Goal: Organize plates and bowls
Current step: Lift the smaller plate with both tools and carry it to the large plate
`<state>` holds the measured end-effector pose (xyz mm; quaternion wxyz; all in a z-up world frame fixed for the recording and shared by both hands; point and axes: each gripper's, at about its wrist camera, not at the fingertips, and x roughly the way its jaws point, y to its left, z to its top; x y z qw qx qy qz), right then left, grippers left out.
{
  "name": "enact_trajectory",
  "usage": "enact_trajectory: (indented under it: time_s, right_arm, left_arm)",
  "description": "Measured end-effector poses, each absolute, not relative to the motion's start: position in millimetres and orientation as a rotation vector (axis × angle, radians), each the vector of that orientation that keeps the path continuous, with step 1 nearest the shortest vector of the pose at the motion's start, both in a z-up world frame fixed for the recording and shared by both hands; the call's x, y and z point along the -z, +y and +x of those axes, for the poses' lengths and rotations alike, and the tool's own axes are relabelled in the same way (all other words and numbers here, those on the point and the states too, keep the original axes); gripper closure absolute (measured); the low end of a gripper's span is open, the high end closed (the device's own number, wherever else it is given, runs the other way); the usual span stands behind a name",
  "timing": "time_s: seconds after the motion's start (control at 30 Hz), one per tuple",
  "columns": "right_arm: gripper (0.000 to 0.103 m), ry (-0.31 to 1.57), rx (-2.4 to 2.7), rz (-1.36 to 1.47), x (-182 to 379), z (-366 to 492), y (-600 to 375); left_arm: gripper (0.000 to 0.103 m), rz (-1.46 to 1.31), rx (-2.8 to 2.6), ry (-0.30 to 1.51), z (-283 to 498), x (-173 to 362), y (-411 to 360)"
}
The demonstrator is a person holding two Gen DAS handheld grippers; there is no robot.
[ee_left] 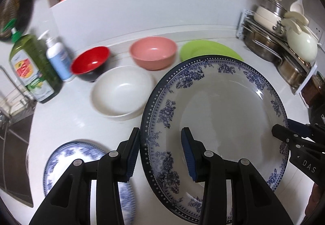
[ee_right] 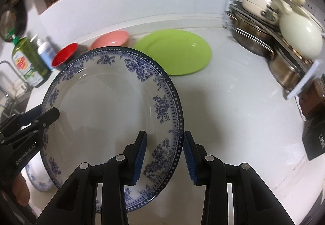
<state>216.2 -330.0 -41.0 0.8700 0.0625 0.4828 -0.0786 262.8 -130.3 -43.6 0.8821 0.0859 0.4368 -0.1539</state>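
A large blue-and-white floral plate [ee_left: 223, 107] [ee_right: 105, 107] hangs tilted above the white counter, held from both sides. My left gripper [ee_left: 160, 155] is shut on its left rim, one finger outside and one inside the well. My right gripper [ee_right: 164, 155] is shut on the opposite rim; its tip [ee_left: 280, 129] shows in the left wrist view. A smaller blue-patterned plate [ee_left: 67, 160] lies on the counter below the left gripper. Behind stand a white bowl [ee_left: 121, 92], a red bowl [ee_left: 90, 62], a pink bowl [ee_left: 153, 52] and a flat green plate [ee_right: 176, 52].
A green soap bottle [ee_left: 32, 68] and a white pump bottle [ee_left: 57, 56] stand at the left by the sink [ee_left: 12, 123]. A rack of steel pots and lids [ee_right: 274, 42] fills the right back corner. A dark box [ee_right: 314, 143] sits at the right edge.
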Motion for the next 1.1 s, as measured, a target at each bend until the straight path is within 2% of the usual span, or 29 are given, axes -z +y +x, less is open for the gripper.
enact_trajectory:
  time_s: [0.57, 1.1]
  right_arm:
    - [0.065, 1.005, -0.024, 0.012, 33, 233, -197]
    - [0.065, 1.067, -0.140, -0.044, 55, 247, -110]
  left_arm:
    - [0.062, 0.074, 0.126, 0.909, 246, 38, 18]
    - [0.062, 0.020, -0.010, 0.970, 238, 61, 107]
